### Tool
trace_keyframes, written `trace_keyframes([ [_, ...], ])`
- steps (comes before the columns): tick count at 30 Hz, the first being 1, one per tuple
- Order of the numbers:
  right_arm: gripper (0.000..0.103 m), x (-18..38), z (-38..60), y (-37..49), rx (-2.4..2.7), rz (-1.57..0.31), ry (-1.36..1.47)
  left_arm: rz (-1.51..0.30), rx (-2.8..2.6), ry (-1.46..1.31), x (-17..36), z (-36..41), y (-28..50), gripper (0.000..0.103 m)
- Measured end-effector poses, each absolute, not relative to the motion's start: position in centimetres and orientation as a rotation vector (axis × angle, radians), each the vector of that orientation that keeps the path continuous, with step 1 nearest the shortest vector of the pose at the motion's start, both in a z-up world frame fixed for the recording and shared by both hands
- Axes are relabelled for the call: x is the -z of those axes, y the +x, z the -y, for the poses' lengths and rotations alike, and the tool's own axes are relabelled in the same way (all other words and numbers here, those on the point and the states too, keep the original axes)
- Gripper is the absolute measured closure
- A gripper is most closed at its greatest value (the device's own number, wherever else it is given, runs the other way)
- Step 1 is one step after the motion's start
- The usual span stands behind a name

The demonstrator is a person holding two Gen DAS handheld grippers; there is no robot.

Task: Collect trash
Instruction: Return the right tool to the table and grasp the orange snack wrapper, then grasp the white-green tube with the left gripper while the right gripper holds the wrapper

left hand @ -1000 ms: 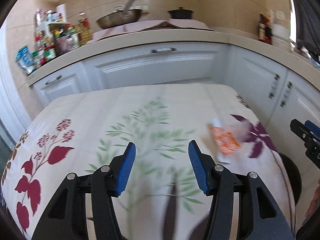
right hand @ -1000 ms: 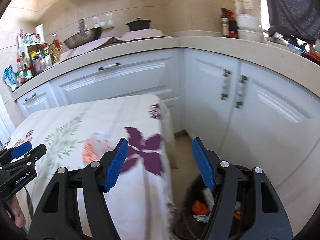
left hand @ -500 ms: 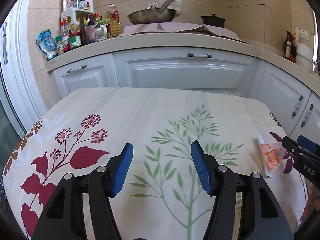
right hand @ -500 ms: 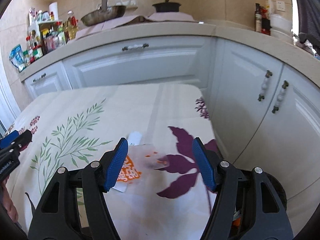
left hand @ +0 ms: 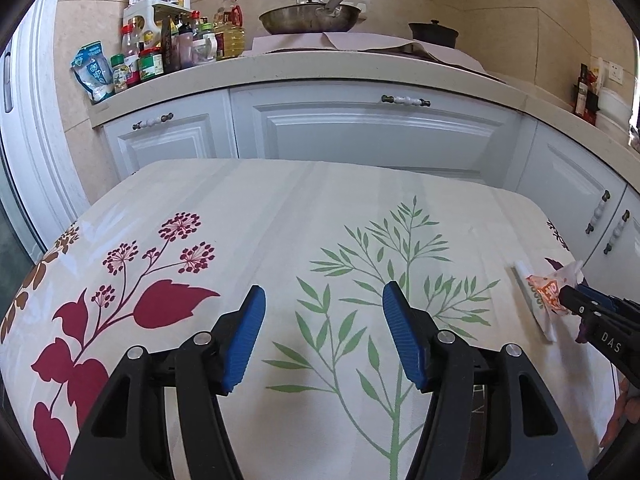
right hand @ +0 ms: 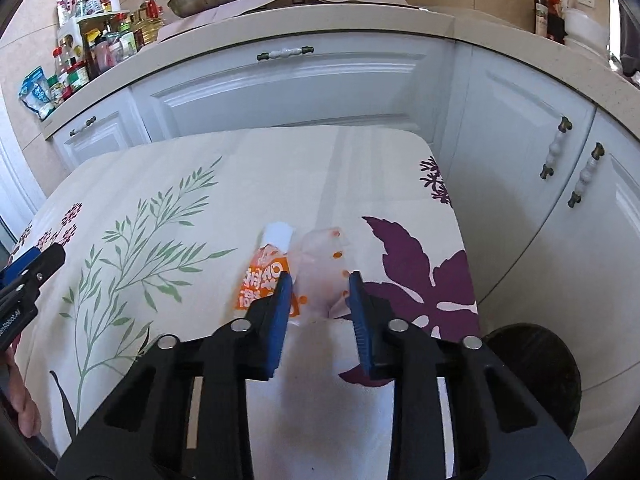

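An orange and clear plastic wrapper (right hand: 288, 272) lies on the flowered tablecloth (right hand: 200, 184) near the table's right edge. My right gripper (right hand: 320, 284) is low over it, jaws partly closed, with the wrapper's clear part between the blue pads (right hand: 282, 300). The pads do not clamp it. The wrapper also shows at the right of the left wrist view (left hand: 544, 292), with the right gripper's tip (left hand: 576, 300) on it. My left gripper (left hand: 322, 312) is open and empty over the table's middle.
A dark round trash bin (right hand: 536, 368) stands on the floor right of the table. White cabinets (left hand: 360, 128) and a counter with bottles (left hand: 160, 48), a pan (left hand: 312, 16) and a pot (left hand: 434, 32) run behind and to the right.
The right gripper swung left from over the bin, came down onto the wrapper and narrowed its jaws around it. The left gripper's view shifted left over the table; its jaws stayed open.
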State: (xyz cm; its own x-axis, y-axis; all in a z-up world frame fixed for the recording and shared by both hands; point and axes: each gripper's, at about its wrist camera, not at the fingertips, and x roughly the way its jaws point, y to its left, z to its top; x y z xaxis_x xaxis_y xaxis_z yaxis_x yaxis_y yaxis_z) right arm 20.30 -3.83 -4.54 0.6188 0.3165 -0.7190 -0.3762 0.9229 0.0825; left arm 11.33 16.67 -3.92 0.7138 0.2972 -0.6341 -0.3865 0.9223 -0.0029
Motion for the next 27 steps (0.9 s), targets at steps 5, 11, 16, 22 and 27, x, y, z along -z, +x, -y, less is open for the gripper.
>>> trace_keyframes([
  [5, 0.096, 4.4, 3.9, 19.9, -0.415, -0.807, -0.078, -0.679, -0.367, -0.13, 4.1, -15.9, 11.3, 0.043],
  [11, 0.097, 4.1, 4.5, 19.4, -0.41, -0.787, -0.066, -0.687, -0.348, -0.124, 4.2, -15.1, 11.5, 0.043],
  [16, 0.097, 3.2, 5.6, 18.8, -0.397, -0.756, -0.059, -0.687, -0.32, -0.116, 4.1, -13.6, 11.7, 0.043],
  [22, 0.097, 2.6, 7.7, 18.3, -0.357, -0.732, -0.057, -0.688, -0.27, -0.092, 4.0, -11.0, 12.2, 0.043],
  [27, 0.097, 2.5, 10.0, 17.9, -0.324, -0.72, -0.049, -0.697, -0.228, -0.072, 4.1, -8.6, 12.8, 0.043],
])
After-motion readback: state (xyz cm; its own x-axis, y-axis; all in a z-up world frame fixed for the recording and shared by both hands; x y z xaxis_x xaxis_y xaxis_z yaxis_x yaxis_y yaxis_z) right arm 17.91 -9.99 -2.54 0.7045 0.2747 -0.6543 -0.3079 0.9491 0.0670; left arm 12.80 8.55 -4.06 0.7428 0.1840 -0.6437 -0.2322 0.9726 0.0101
